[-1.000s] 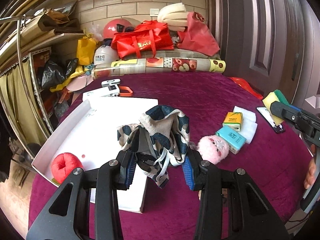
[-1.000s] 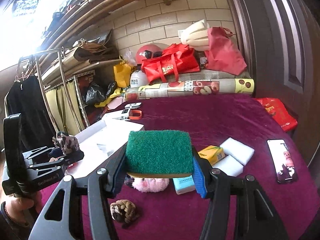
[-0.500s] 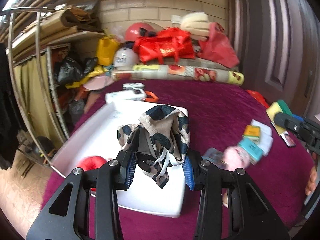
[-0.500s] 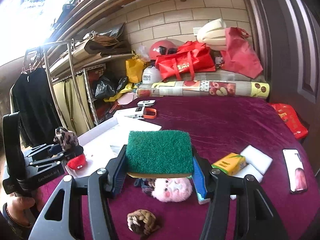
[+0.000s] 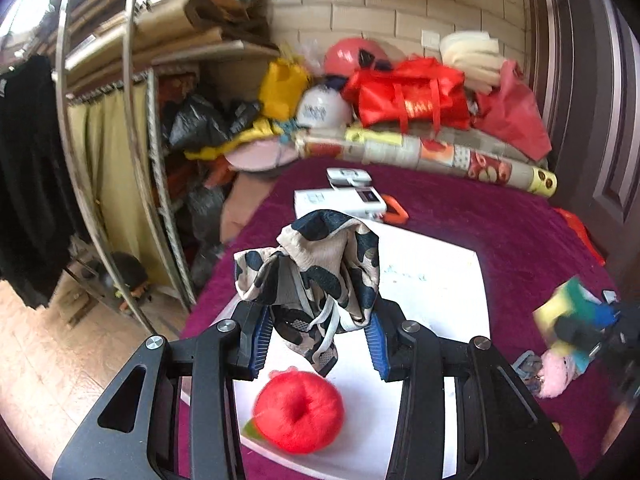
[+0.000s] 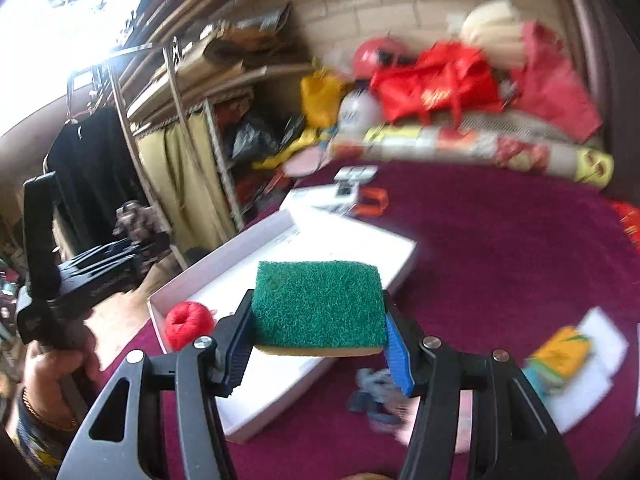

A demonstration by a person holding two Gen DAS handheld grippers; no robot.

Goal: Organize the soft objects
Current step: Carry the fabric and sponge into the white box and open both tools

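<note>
Covering the table, maroon cloth (image 5: 500, 236) meets cluttered brick wall (image 5: 384, 4).

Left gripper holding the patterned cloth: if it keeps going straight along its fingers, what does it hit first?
Probably the white tray: the left gripper, shut on the patterned cloth, points across it. The red plush apple lies below the fingers, likely passed over. Depth is unclear.

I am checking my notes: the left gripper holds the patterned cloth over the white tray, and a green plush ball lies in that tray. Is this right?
Not quite: the plush ball is red, as the left wrist view shows. The left gripper does hold the patterned cloth over the white tray.
</note>
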